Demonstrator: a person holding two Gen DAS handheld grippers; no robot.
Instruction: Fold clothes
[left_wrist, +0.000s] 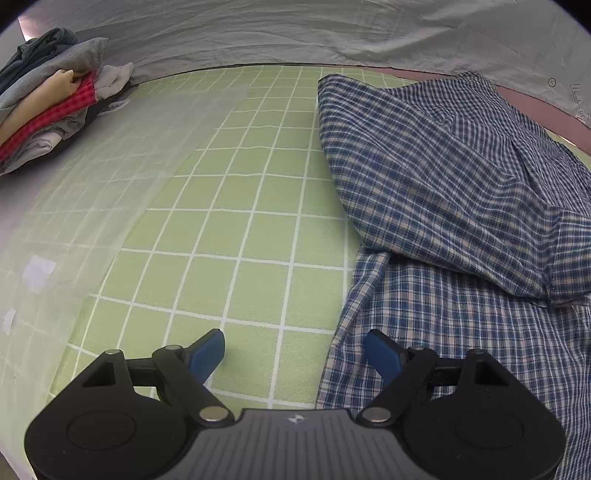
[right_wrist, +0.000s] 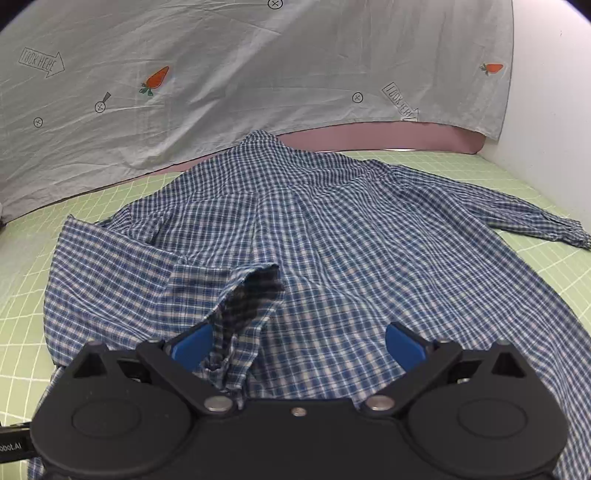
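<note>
A green sheet with a white grid (left_wrist: 236, 206) covers the work surface (whether a bed or a tabletop lies under it I cannot tell), and a pale printed cloth with carrots and arrows (right_wrist: 229, 74) hangs behind it, with a strip of pink showing below its hem.

The blue plaid shirt (right_wrist: 332, 229) lies spread across the middle of the right wrist view. One sleeve (left_wrist: 424, 166) appears already folded in over the body, its cuff ending near the centre of the lower frame, while the other sleeve (right_wrist: 535, 218) lies stretched toward the right edge. So the fold looks barely begun: that sleeve, the sides and the crosswise folds seem left to do. A heap of other clothes (left_wrist: 48, 96) sits in the upper left of the left wrist view, well apart from the shirt; whether they are finished or waiting is unclear.

The left tool (left_wrist: 293, 350) is spread wide and empty, over the shirt's left edge. The right tool (right_wrist: 295, 347) is also wide, holding nothing, over the lower shirt with the cuff beside its left finger.

Bare green fills the centre and left of the left wrist view, giving free room there; at right the outstretched sleeve lies near the white wall (right_wrist: 554, 110).
</note>
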